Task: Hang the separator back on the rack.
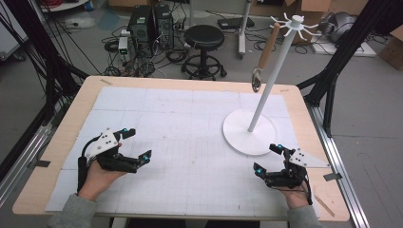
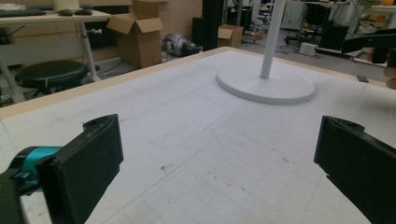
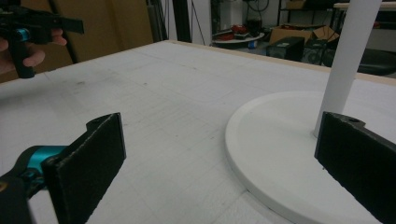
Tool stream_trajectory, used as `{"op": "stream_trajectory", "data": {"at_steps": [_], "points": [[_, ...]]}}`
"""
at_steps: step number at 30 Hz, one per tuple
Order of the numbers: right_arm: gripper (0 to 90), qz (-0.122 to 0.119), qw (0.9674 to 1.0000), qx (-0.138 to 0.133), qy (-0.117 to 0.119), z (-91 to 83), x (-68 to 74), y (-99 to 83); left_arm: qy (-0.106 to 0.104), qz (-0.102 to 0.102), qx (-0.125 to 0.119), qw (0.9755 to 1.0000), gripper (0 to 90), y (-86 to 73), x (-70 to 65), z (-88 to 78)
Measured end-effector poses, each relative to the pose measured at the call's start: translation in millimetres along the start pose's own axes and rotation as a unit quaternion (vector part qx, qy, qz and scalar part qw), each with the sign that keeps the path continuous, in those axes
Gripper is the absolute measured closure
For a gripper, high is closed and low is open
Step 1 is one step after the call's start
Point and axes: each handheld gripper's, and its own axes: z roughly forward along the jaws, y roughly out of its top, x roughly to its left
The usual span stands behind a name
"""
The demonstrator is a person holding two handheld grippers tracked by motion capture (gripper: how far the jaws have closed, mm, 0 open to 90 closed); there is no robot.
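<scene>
A white stand (image 1: 249, 132) with a round base and a tall pole (image 1: 277, 69) rises at the table's right; its top has several hook arms (image 1: 295, 23). A wooden-handled pizza cutter (image 1: 263, 56) hangs from one hook. My left gripper (image 1: 136, 145) rests open at the table's front left, jaws wide with nothing between them. My right gripper (image 1: 267, 158) stands open at the front right, just in front of the stand's base (image 3: 275, 144). In the left gripper view the base (image 2: 266, 85) lies far ahead.
A white gridded mat (image 1: 190, 137) covers the wooden table (image 1: 90, 83). Behind the table are a black stool (image 1: 204, 40), computer towers (image 1: 151, 23) and floor cables. Black frame posts (image 1: 342, 52) stand at the right.
</scene>
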Motion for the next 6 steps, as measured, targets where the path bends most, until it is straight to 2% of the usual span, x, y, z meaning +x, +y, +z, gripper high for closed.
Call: {"op": "stream_trajectory", "data": {"at_steps": [6], "points": [[1.0, 0.002, 1.0000, -0.002, 0.009, 8.3, -2.3, 0.0, 0.011, -0.008, -0.012, 0.9998, 1.8, -1.7, 3.1, -7.4]]}}
